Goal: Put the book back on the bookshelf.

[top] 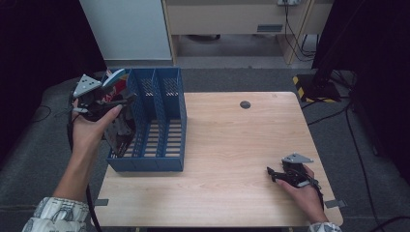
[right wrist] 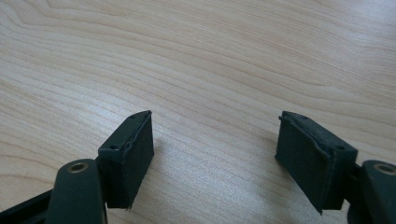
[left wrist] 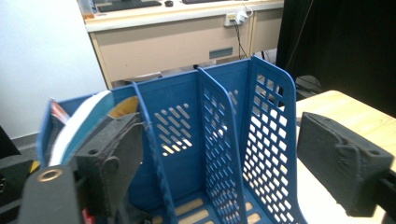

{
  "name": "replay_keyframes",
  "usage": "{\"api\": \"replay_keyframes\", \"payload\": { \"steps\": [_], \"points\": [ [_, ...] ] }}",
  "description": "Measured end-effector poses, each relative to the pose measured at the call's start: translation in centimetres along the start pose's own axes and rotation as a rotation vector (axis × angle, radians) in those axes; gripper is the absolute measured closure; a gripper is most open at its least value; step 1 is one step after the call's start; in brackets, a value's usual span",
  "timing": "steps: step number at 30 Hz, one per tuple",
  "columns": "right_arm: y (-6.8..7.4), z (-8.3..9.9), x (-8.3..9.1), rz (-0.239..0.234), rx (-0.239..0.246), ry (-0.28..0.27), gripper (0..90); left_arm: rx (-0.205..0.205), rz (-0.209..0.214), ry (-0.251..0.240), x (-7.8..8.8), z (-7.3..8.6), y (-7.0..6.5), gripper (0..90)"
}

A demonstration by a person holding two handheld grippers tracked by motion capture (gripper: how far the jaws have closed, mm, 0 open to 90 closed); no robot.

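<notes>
A blue three-slot file organizer [top: 145,163] stands on the left end of the wooden table [top: 232,140]. Its leftmost slot holds a teal-and-white book [top: 116,76] and some darker printed matter [top: 121,133]. A hand holds my left gripper [top: 123,99] at that slot's upper left side. In the left gripper view its jaws stand wide apart, so my left gripper [left wrist: 224,168] is open; the organizer's dividers [left wrist: 212,135] lie between them and the book [left wrist: 77,126] leans just beyond the left jaw. My right gripper [top: 271,173] rests open near the table's front right corner, nothing between its pads [right wrist: 128,154].
A round cable hole [top: 245,104] sits at the table's far edge. Behind the table are a beige desk [top: 227,19] with cables, and a black-and-yellow stand base [top: 314,87] on the floor at the right. Grey carpet surrounds the table.
</notes>
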State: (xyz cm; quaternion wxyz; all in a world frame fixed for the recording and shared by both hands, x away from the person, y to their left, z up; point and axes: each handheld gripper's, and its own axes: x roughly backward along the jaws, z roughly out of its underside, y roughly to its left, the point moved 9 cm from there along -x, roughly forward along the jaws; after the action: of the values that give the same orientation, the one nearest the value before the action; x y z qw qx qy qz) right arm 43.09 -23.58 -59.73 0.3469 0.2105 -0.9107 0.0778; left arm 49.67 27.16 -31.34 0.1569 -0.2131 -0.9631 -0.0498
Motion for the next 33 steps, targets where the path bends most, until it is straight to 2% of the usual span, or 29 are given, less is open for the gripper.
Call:
{"api": "replay_keyframes", "payload": {
  "steps": [7,23,32,33],
  "points": [
    [0.0,0.0,0.0,-0.001,0.0,0.0,27.1,0.004,0.029,0.035,-1.5,1.3,-1.4,9.7],
    [0.1,0.0,0.0,-0.003,0.0,0.002,26.7,0.003,0.082,0.082,-3.8,3.5,-4.0,4.8],
    [0.1,0.0,0.0,-0.002,0.003,0.005,25.4,-0.01,0.129,0.123,-5.4,5.4,-6.3,3.7],
    [0.1,0.0,0.0,-0.001,0.004,0.005,25.1,-0.014,0.14,0.133,-5.7,5.9,-7.0,3.7]
  ]
}}
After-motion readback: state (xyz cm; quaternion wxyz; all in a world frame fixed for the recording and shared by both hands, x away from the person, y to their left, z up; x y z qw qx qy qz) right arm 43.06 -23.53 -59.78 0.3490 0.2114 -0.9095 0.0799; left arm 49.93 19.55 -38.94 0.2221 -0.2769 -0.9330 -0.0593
